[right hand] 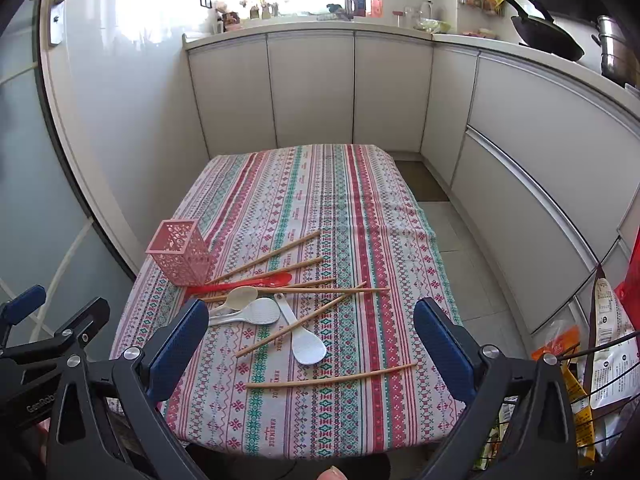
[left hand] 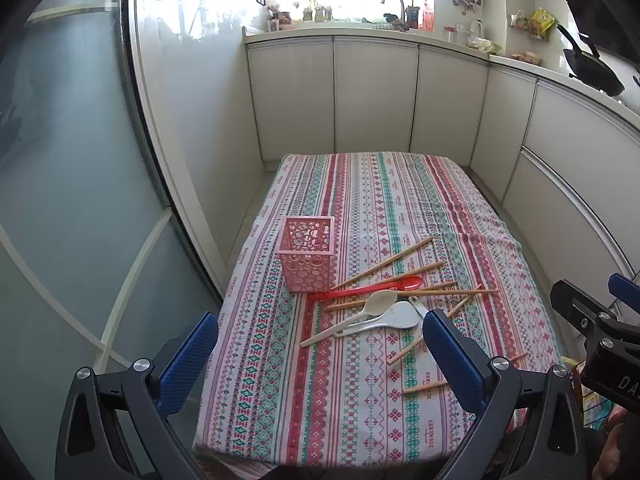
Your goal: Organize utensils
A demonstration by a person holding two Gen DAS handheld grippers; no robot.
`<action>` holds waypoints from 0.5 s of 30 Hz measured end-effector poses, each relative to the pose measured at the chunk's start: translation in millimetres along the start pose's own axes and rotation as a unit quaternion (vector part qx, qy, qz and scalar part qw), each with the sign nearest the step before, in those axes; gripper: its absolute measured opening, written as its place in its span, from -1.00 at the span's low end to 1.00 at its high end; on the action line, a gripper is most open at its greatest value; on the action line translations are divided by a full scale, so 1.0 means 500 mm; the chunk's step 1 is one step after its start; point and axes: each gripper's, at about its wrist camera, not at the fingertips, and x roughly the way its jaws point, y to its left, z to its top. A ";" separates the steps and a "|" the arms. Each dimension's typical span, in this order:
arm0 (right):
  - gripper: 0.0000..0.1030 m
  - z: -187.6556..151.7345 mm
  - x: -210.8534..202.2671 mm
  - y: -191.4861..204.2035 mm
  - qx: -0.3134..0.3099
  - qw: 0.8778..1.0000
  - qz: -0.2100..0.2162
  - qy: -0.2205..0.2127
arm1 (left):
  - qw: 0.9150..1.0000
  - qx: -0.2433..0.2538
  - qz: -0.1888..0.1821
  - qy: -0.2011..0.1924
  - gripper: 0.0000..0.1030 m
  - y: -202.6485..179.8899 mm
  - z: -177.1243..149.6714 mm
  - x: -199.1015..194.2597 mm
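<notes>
A pink perforated utensil holder [left hand: 307,254] [right hand: 181,252] stands empty on the left side of the striped tablecloth [left hand: 360,408] [right hand: 340,208]. Beside it lie several wooden chopsticks [left hand: 384,263] [right hand: 332,378], a red spoon [left hand: 372,287] [right hand: 244,283], a beige spoon [left hand: 378,304] [right hand: 240,296] and two white rice paddles [left hand: 394,317] [right hand: 306,346]. My left gripper [left hand: 320,344] is open and empty, above the table's near edge. My right gripper [right hand: 311,340] is open and empty, above the near edge too, over the paddles.
White kitchen cabinets [left hand: 372,96] wrap around the table's far and right sides. A frosted glass door [left hand: 60,200] stands at the left. A wire basket with food packets [right hand: 592,380] sits at the right of the table. A wok [right hand: 548,40] rests on the counter.
</notes>
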 end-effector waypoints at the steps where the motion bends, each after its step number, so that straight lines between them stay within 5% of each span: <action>1: 1.00 0.000 0.000 0.001 -0.001 1.000 0.000 0.000 | 1.000 0.000 0.000 0.000 1.00 0.000 0.000 -0.001; 15: 1.00 0.001 -0.004 -0.001 0.000 1.000 0.000 -0.002 | 1.000 -0.001 0.000 -0.002 1.00 0.002 0.003 -0.003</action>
